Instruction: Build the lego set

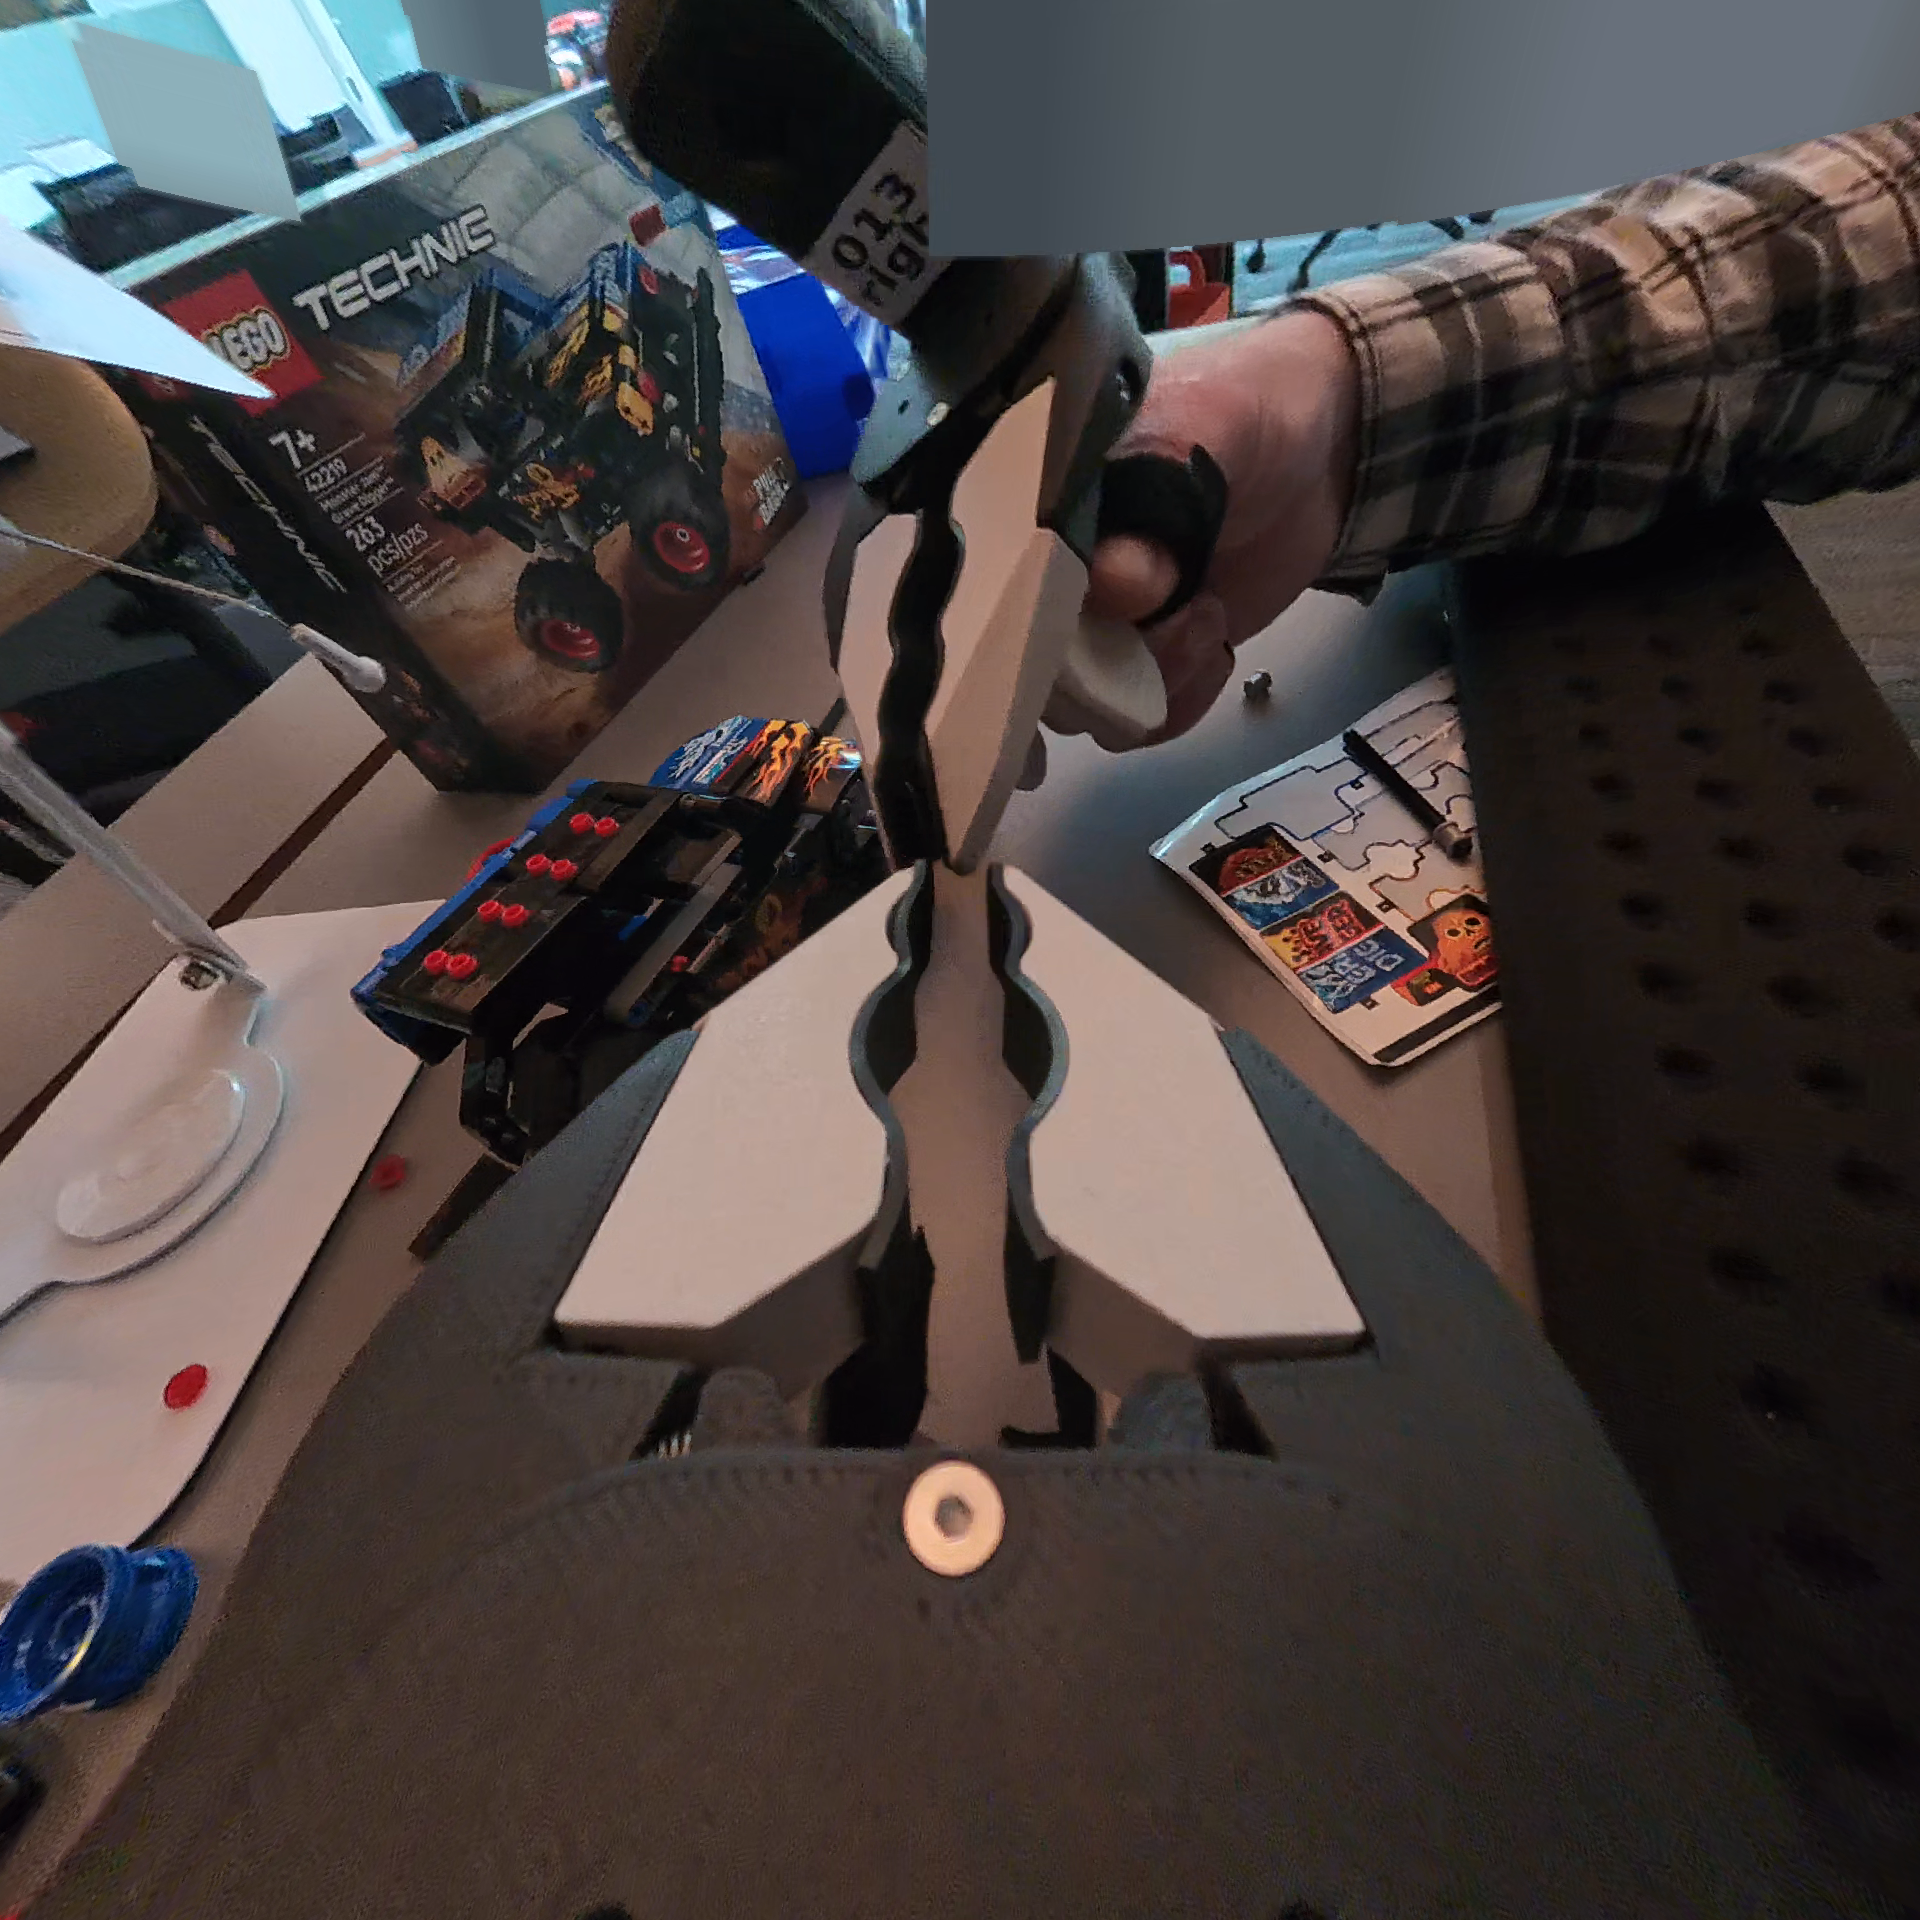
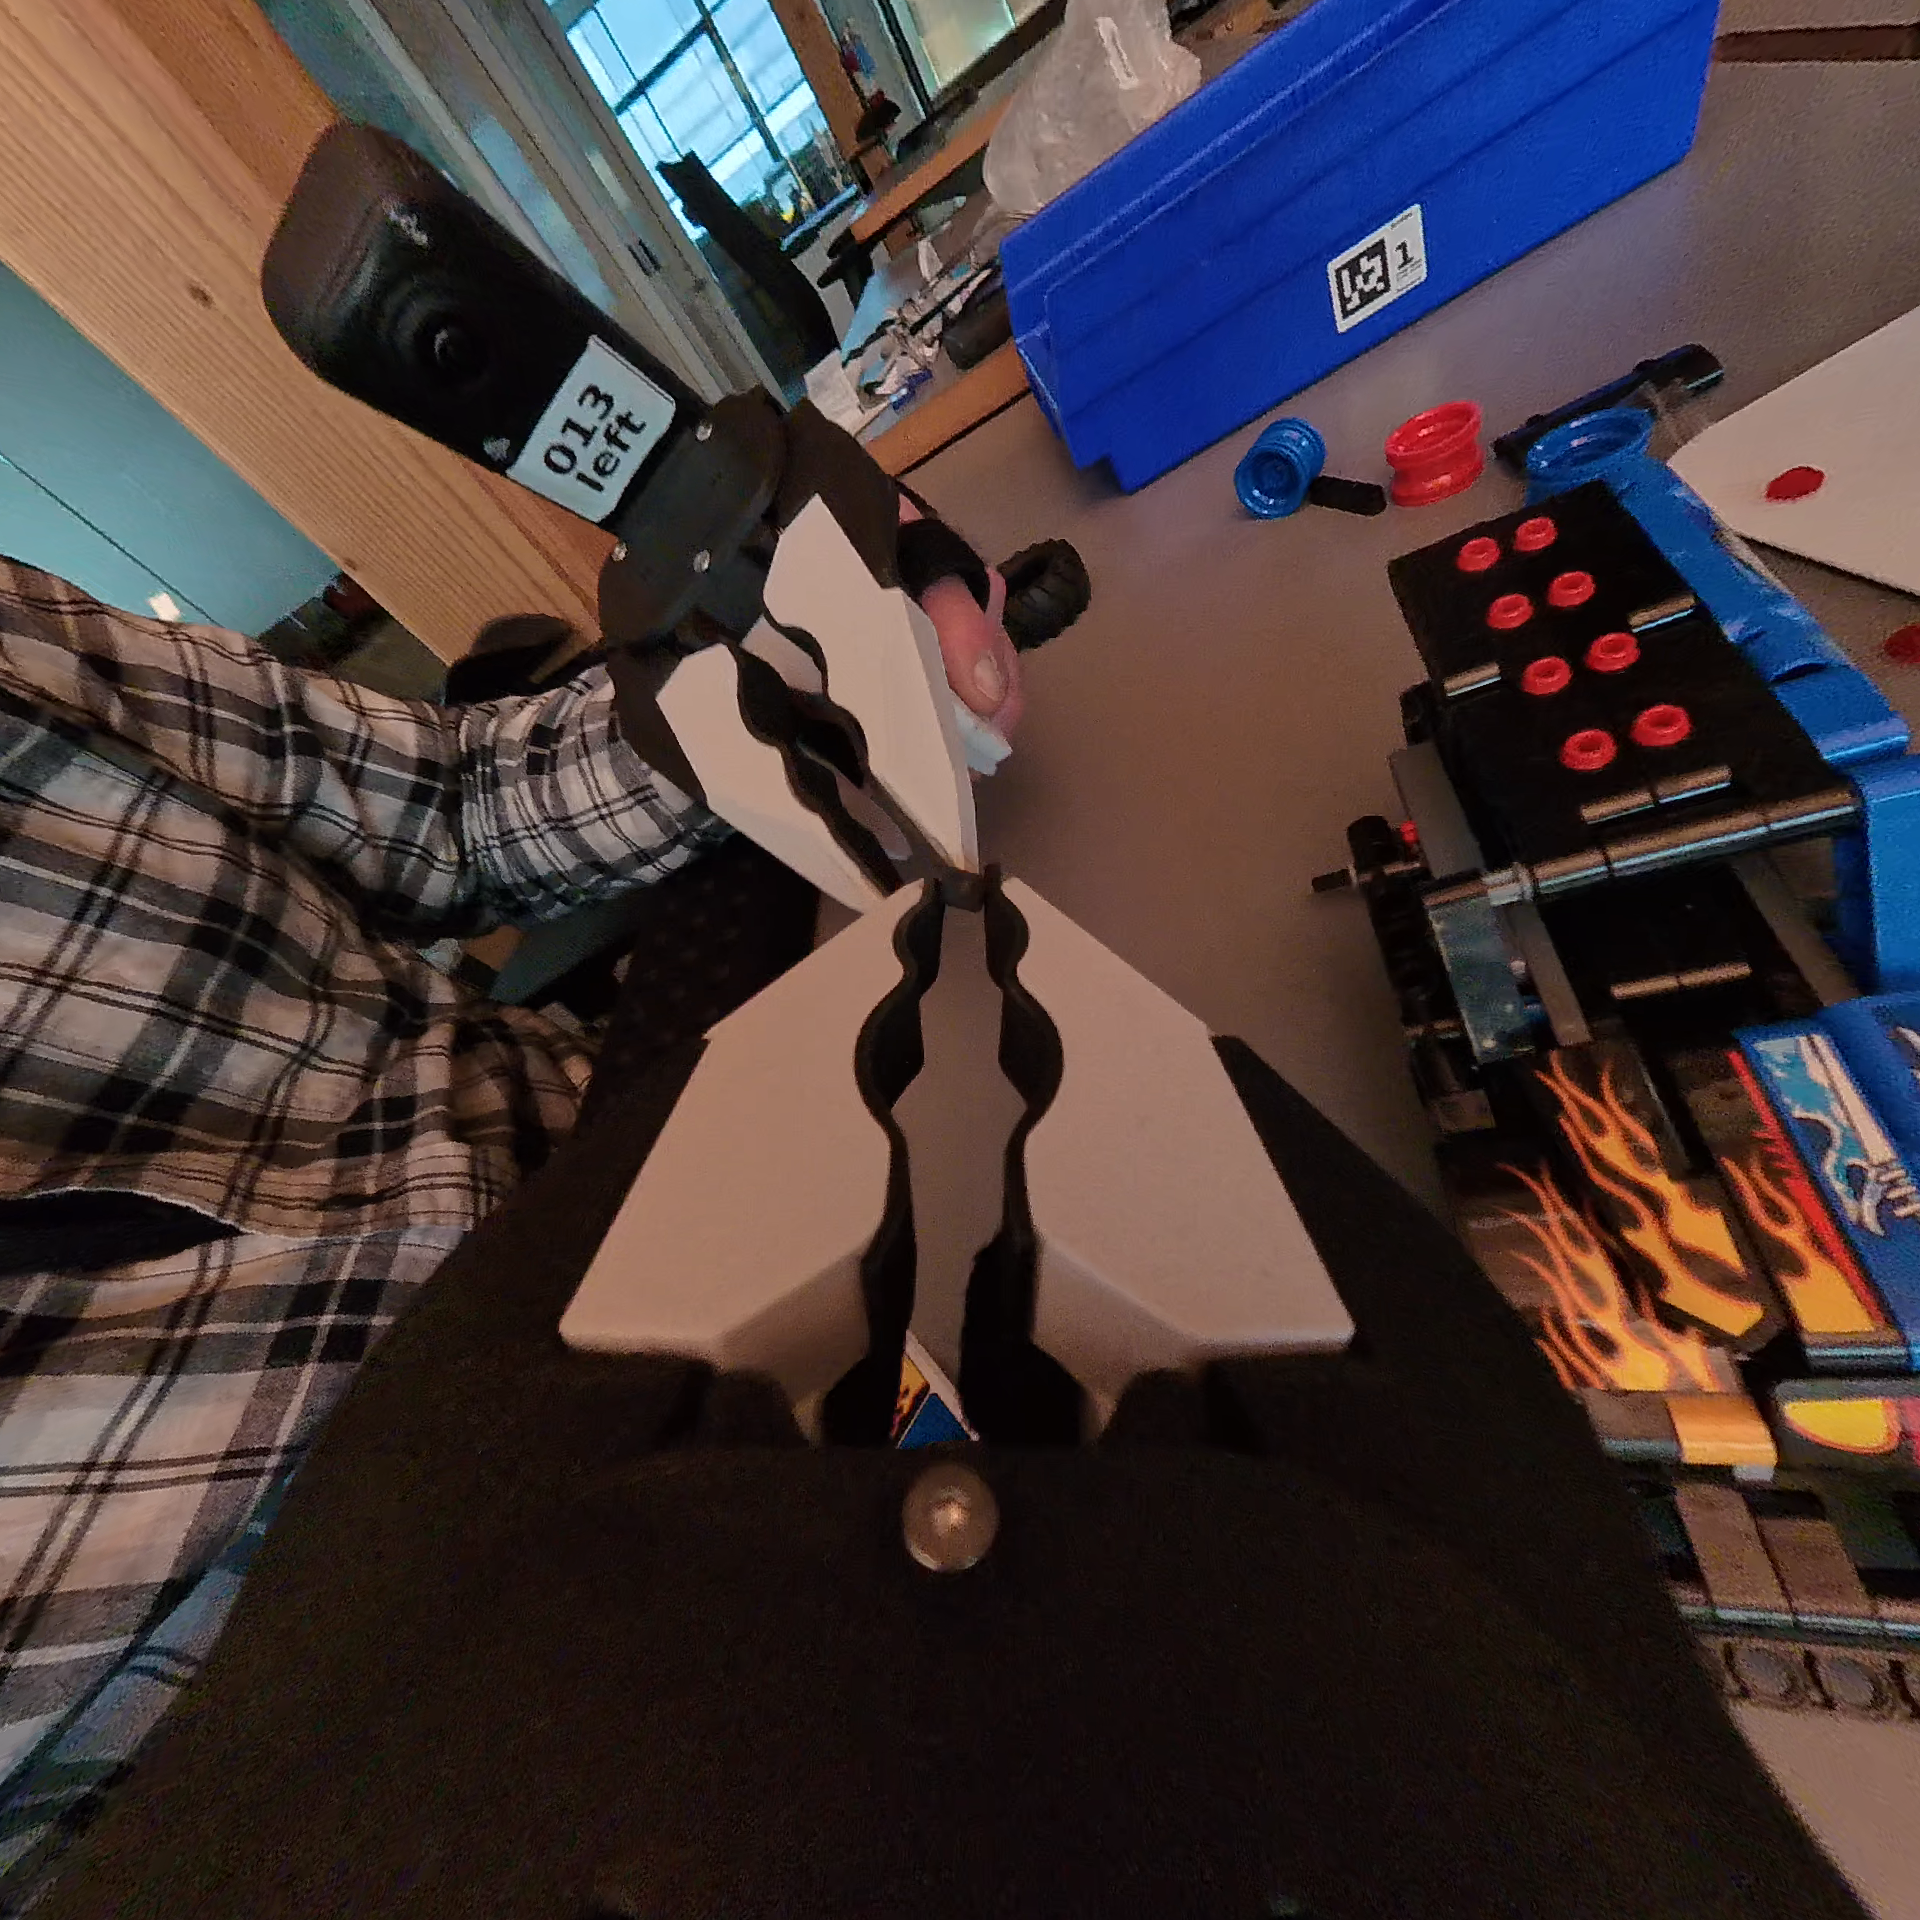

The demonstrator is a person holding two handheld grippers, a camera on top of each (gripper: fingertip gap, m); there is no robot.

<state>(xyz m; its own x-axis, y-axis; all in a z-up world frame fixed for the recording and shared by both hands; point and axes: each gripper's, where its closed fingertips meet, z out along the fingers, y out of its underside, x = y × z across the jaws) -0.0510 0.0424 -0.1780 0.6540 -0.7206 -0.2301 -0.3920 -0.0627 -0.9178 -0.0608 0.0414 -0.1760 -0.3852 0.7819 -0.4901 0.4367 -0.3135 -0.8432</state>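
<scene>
Plainly the weak spot is the meeting of the two tools: the left gripper (image 1: 958,883) and the right gripper (image 2: 961,899) stand tip to tip above the grey table (image 2: 1195,779), and a small dark piece (image 2: 962,890) sits right where the tips meet. If it is being passed across, a release by one side before the other has closed on it would likely drop it to the table, where it could roll among the loose parts. A slight twist between the tools could also lever it out sideways.

Each gripper's jaws show only a narrow gap in its own camera, and I cannot tell which of them, if either, is actually clamped on the piece.

The right hand (image 1: 1236,540) comes in from a plaid sleeve (image 1: 1610,343) with its tool angled down and across. The left tool slants down from the other side, one finger on its trigger.

The part-built Lego truck (image 1: 623,914) lies on the table just beside the tips, flame-patterned panels at one end and red studs on its black plate. A sticker sheet (image 1: 1340,914) lies on the other side, with the Lego box (image 1: 468,436) standing behind the truck. A blue wheel hub (image 2: 1280,468) and a red wheel hub (image 2: 1434,454) rest near a blue bin (image 2: 1351,208)
</scene>
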